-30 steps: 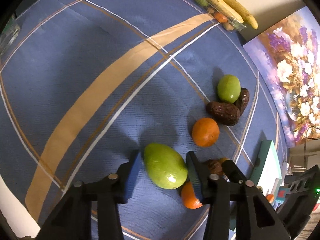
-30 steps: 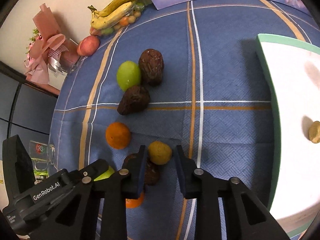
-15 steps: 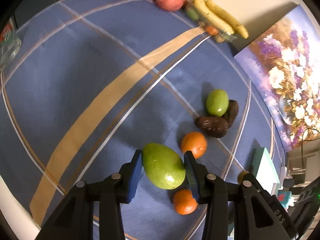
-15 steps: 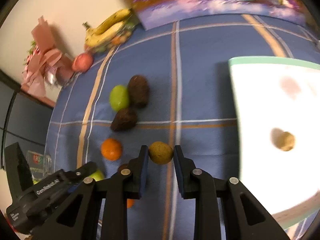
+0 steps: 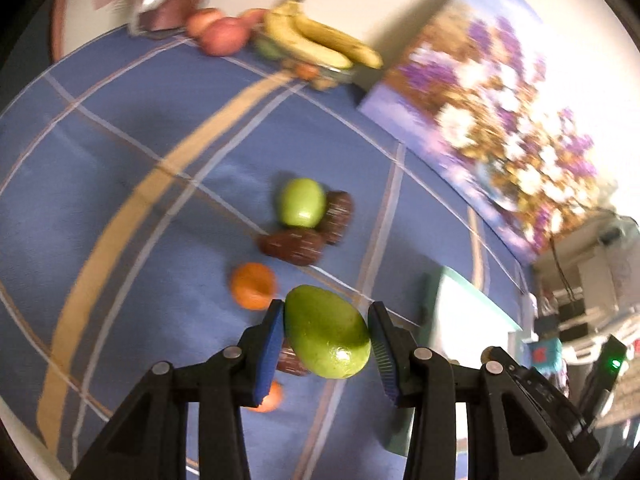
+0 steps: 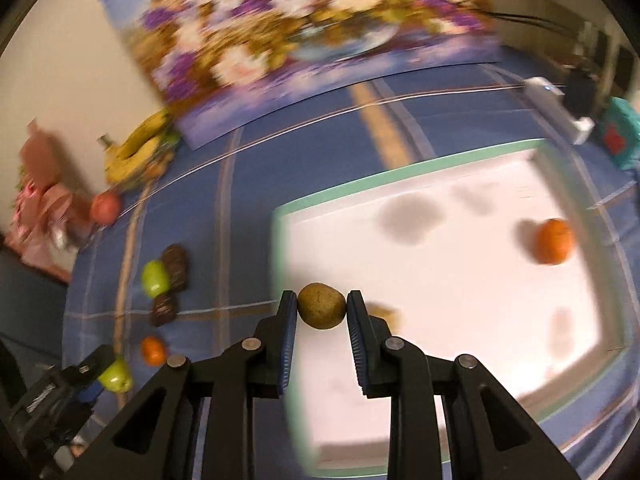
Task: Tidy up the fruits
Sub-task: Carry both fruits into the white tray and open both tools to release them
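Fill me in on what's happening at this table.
A person is sorting fruit with two handheld tools. The left tool is clamped on a large green mango-shaped fruit, held above the blue plaid tablecloth. The right tool grips a small brownish-yellow round fruit over the edge of the white tray with a green rim, where an orange already sits. More fruit waits on the cloth.

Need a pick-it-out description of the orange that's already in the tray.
Find the white tray with the green rim on the blue tablecloth. The orange sits alone near its far right side. Unlike the brownish-yellow fruit over the tray's near edge, no tool holds it.
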Demonstrator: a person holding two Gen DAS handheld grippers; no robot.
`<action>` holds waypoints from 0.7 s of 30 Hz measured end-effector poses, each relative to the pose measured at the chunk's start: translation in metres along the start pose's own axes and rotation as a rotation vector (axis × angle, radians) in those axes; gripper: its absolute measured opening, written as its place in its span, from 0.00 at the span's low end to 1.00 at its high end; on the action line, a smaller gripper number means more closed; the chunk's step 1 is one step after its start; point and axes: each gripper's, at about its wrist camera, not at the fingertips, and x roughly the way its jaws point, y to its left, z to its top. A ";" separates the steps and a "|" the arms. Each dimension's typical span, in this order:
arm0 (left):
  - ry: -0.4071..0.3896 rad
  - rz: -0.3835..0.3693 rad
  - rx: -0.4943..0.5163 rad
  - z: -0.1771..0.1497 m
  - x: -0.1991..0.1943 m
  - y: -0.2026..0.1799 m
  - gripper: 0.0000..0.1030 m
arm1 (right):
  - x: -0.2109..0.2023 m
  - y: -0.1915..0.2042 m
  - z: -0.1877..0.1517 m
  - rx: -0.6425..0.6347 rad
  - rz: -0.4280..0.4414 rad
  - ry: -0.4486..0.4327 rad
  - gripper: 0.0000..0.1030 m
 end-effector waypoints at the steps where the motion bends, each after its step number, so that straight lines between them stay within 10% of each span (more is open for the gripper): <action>1: 0.007 -0.009 0.017 -0.001 0.000 -0.006 0.44 | -0.002 -0.009 0.001 0.016 -0.015 -0.003 0.26; 21: 0.207 -0.052 0.500 -0.089 0.058 -0.151 0.44 | -0.050 -0.113 0.004 0.234 -0.155 -0.107 0.26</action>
